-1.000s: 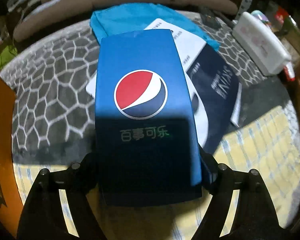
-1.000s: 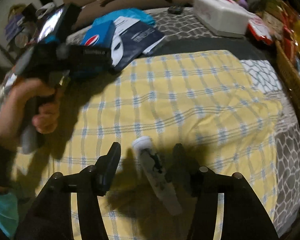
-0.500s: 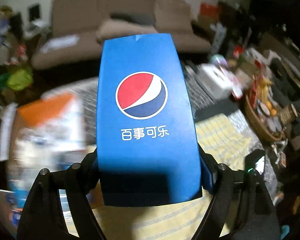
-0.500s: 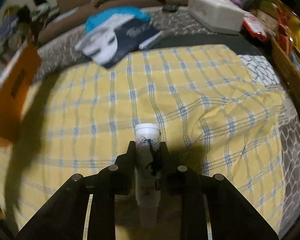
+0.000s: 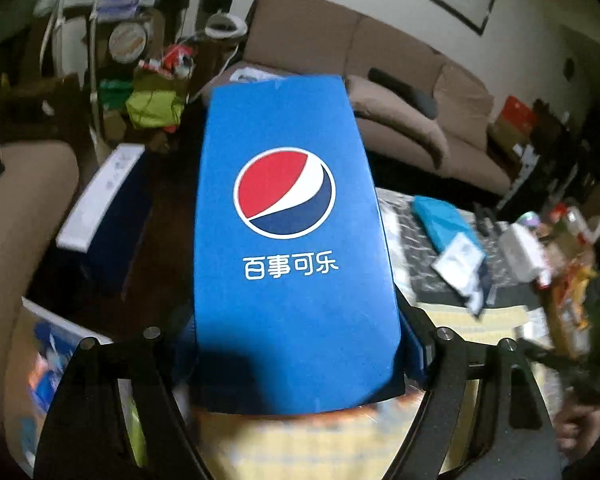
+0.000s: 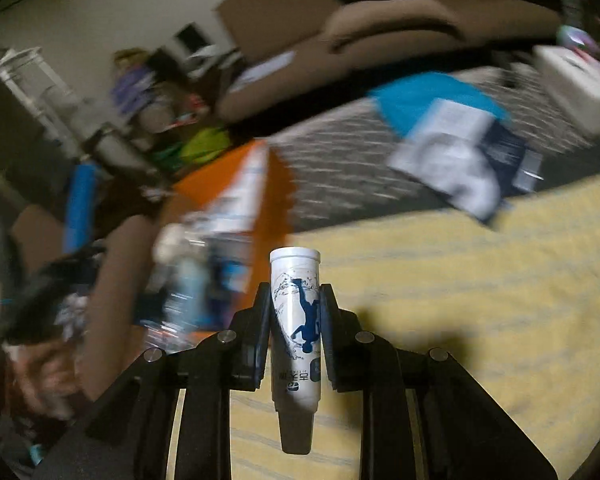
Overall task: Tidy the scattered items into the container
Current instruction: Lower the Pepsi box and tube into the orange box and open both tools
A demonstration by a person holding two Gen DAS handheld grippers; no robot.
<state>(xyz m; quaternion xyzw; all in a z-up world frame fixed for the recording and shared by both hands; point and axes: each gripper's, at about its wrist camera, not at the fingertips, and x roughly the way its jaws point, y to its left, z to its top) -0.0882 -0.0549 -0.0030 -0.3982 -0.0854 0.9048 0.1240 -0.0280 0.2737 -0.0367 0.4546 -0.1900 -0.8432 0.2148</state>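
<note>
1. Left wrist view. Blue Pepsi box [image 5: 296, 248], bearing a red, white and blue roundel above a line of white Chinese characters, fills the centre of the frame. The left gripper [image 5: 296, 352] has its jaws set wide and pressed against the two long sides of the box near its lower end, so that the box is pinched between them and stands off the surface, its far end pointing up the frame. Below the box lies the yellow checked cloth [image 5: 480, 320]; to the right, on a grey patterned cover [image 5: 412, 236], rest a turquoise pouch [image 5: 440, 220] and a white and dark booklet [image 5: 464, 268], the booklet overlapping the pouch's near end. A brown sofa [image 5: 400, 92] runs along the wall behind. At the lower left edge a blurred printed box wall is visible; what it is cannot be told from this view.

2. Right wrist view. White tube [image 6: 298, 320], with a white cap at its far end and a dark blue figure printed on its side, is pinched between the nearly closed fingers of the right gripper [image 6: 296, 312]. The pads press on the tube's middle; cap and base project beyond them. The tube is held above the yellow checked cloth [image 6: 460, 300], on which it casts a shadow. Left of the tube stands a blurred orange carton [image 6: 268, 184] with bottle-like items inside. The turquoise pouch [image 6: 420, 100] and booklet [image 6: 460, 160] lie beyond, heavily blurred. A person's hand [image 6: 40, 376] is at the left edge.
</note>
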